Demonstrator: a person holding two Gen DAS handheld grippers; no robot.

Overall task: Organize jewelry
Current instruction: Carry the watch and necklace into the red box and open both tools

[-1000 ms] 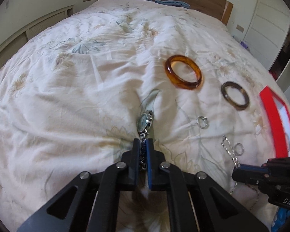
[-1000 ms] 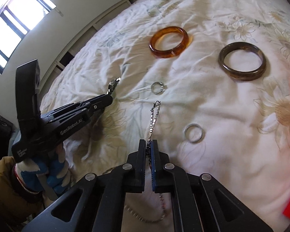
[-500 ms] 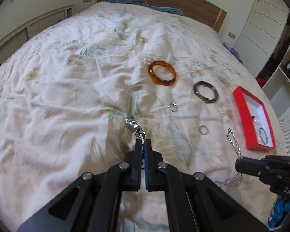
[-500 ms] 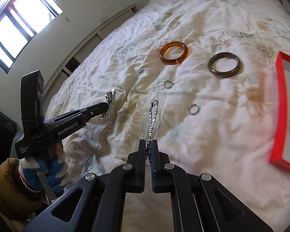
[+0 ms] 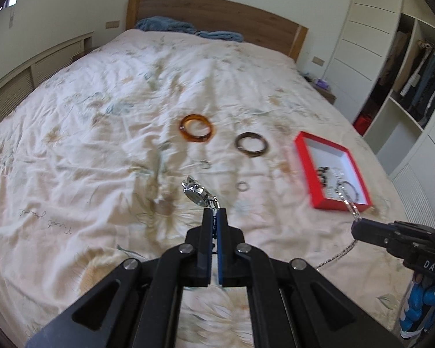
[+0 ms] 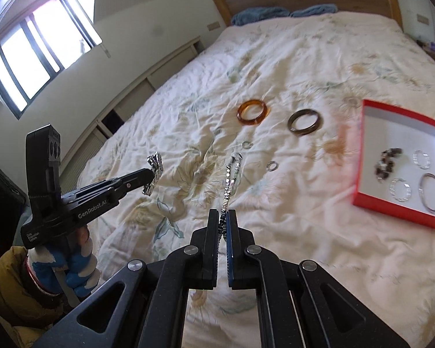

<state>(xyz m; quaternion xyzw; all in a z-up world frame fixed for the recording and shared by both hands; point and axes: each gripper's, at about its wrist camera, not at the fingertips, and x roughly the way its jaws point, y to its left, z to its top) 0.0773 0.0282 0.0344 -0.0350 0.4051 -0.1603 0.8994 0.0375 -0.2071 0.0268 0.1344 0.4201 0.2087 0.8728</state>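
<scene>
- Nearest to me, my left gripper (image 5: 214, 213) is clenched on the band of a silver wristwatch (image 5: 196, 192), which hangs in the air above the quilt (image 5: 72, 145).
- My right gripper (image 6: 223, 214) is clamped on a silver chain (image 6: 231, 174); the chain sticks up past the fingertips and its other end trails below, clear of the bed.
- In the right wrist view, a blue-and-white gloved hand (image 6: 72, 264) grips the left tool's handle.
- Just beyond the grippers, two small silver rings (image 6: 272, 166) lie on the floral quilt, apart from each other.
- Further on lie an amber bangle (image 5: 196, 127) and, to its right, a dark brown bangle (image 5: 251, 144), near each other but not touching.
- To the right sits an open red box (image 6: 397, 211) with a white inside, holding a dark beaded bracelet (image 6: 387, 162), two clear rings and a thin metal bangle.
- Farthest away are blue pillows (image 5: 165, 26) against a wooden headboard (image 5: 246, 26).
</scene>
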